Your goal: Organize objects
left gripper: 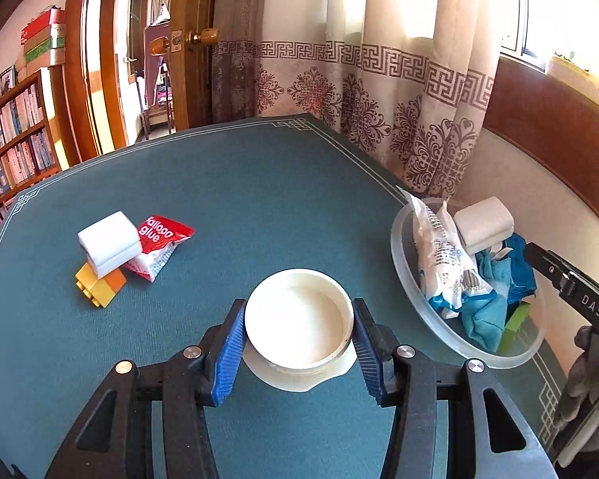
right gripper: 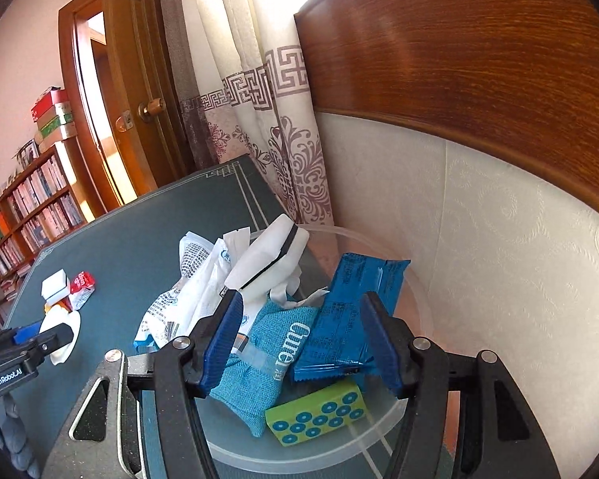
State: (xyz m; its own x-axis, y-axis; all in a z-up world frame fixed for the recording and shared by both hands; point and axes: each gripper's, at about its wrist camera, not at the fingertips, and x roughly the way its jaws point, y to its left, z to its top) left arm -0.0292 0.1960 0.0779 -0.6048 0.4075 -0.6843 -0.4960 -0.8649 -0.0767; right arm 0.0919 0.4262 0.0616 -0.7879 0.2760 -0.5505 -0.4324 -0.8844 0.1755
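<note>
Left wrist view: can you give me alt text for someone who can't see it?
The left claw grips a round white container above a green table. To its left lie a white block, a red packet and yellow bricks; to its right, a clear bowl holds sorted items.

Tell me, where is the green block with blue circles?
The green block lies in the clear bowl at the table's right edge, nearest the camera in the right wrist view, beside the teal cloth pouch.
</note>
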